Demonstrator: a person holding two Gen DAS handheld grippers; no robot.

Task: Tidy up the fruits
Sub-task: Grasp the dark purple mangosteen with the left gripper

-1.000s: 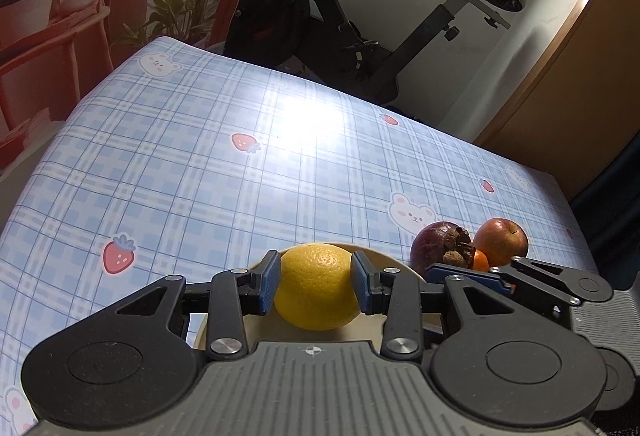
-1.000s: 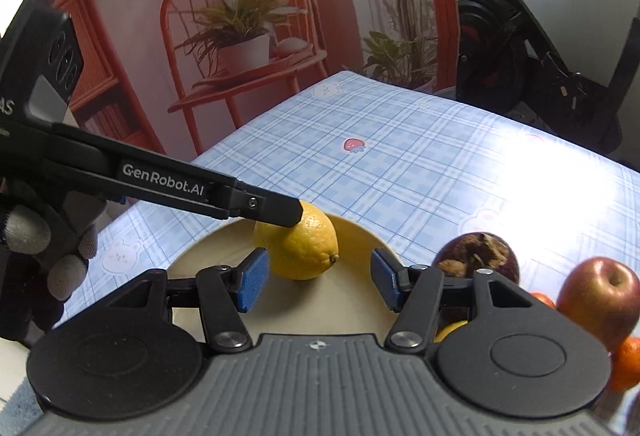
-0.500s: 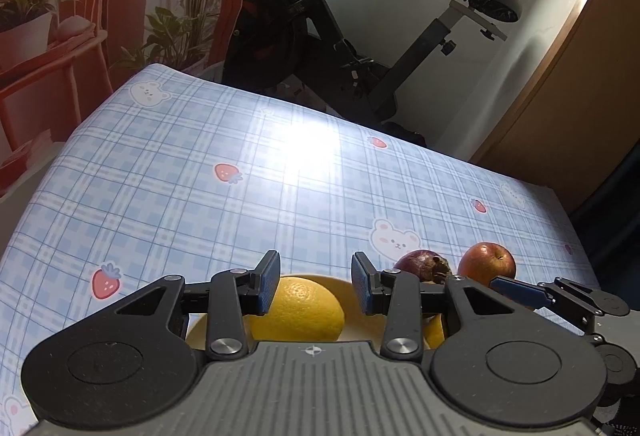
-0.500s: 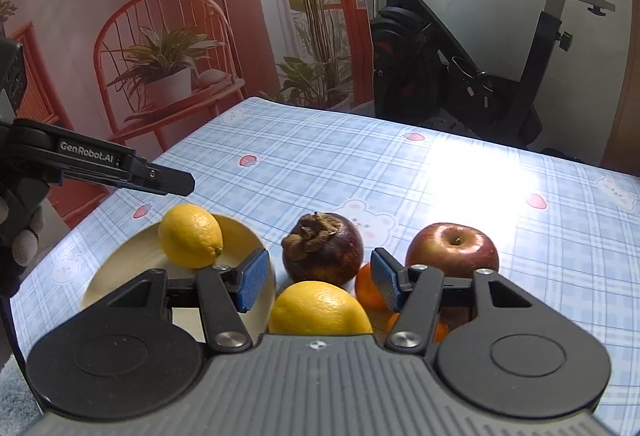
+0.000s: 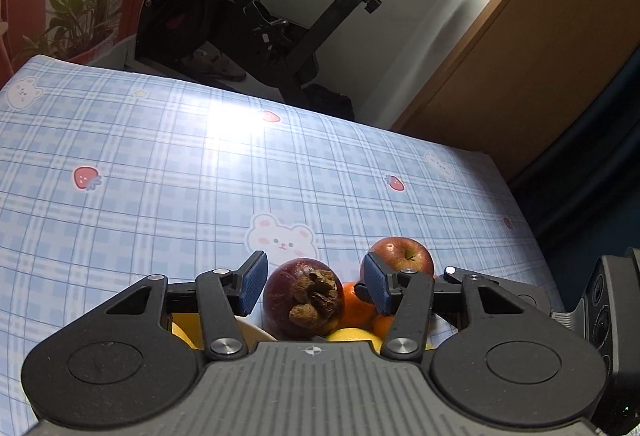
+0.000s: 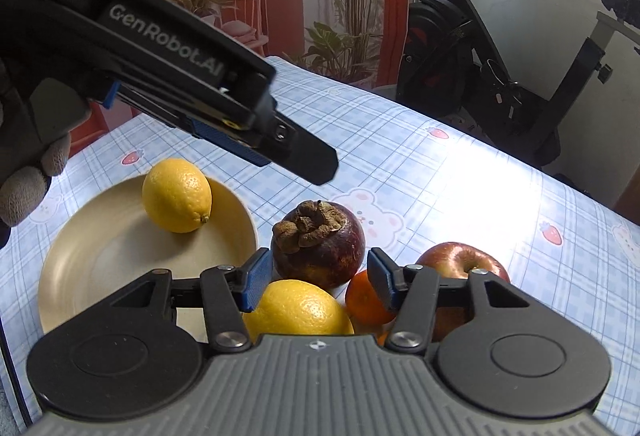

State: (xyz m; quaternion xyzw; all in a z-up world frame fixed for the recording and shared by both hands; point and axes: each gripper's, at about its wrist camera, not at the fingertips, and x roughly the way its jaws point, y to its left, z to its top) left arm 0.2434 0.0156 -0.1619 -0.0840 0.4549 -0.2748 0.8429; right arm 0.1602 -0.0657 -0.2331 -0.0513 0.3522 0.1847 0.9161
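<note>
A round cream-coloured plate (image 6: 80,256) sits near the table's left edge on the blue checked tablecloth (image 6: 440,176), and one yellow oval lemon (image 6: 177,195) lies on it toward the far rim. Just off the plate's right rim the other fruit crowds together: a dark purple mangosteen with a dried brown calyx (image 6: 319,238), a second yellow lemon (image 6: 298,310) nearer the table's near edge, small orange tangerines (image 6: 366,300) and a shiny red apple (image 6: 460,262). The left gripper (image 5: 316,286) hovers over the mangosteen, empty, its jaws opening. The right gripper (image 6: 318,284) is closing above the second lemon, not yet pinching it.
</note>
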